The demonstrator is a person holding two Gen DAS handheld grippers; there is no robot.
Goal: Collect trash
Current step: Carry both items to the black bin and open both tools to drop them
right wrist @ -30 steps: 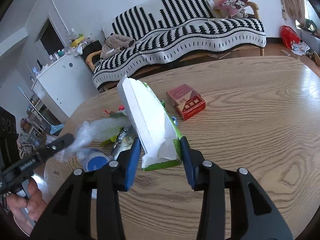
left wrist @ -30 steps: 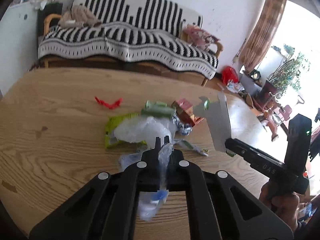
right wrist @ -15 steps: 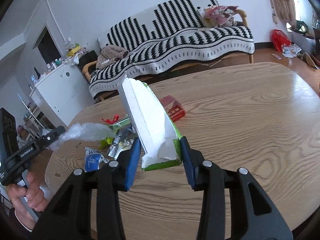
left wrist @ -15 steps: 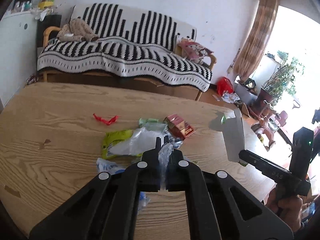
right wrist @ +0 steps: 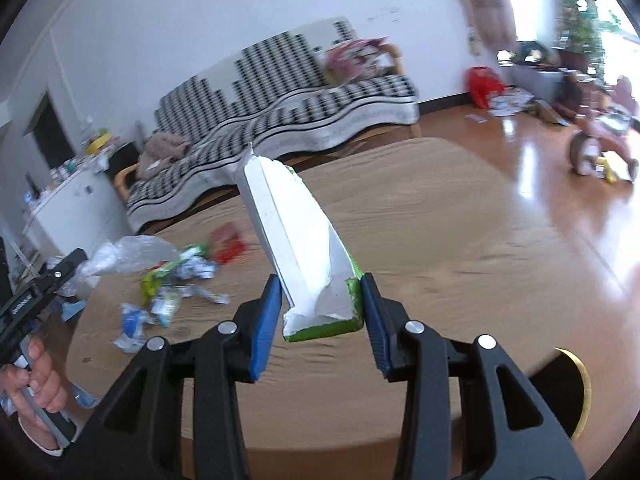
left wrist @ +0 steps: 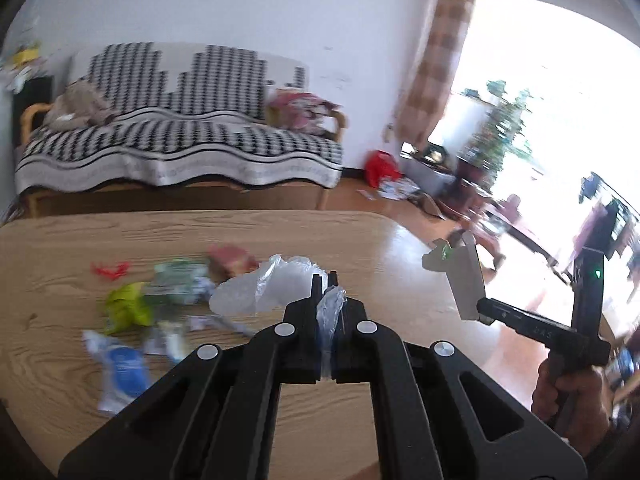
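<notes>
My left gripper [left wrist: 325, 280] is shut on a clear plastic bag [left wrist: 264, 288] and holds it above the wooden table [left wrist: 240, 232]. My right gripper [right wrist: 318, 292] is shut on a white and green carton [right wrist: 296, 240], held above the table; it also shows in the left wrist view [left wrist: 460, 276]. Loose trash lies on the table: a red box [left wrist: 232, 256], a green packet [left wrist: 176, 280], a yellow-green wrapper [left wrist: 124, 308], a blue and white wrapper [left wrist: 120, 368] and a red scrap [left wrist: 110, 270]. The left gripper with the bag [right wrist: 132, 252] shows at the left of the right wrist view.
A sofa with a black and white striped cover [left wrist: 172, 140] stands behind the table. A white cabinet [right wrist: 72, 212] is at the left. A red bag [left wrist: 380, 166], plants [left wrist: 496, 136] and a pink tricycle [right wrist: 600, 148] are on the floor at right. A round dark object with a yellow rim [right wrist: 568, 388] is below the table edge.
Both grippers have pulled back and risen from the trash pile with the bag and the carton still in them. The views have swung to the right and are blurred by motion.
</notes>
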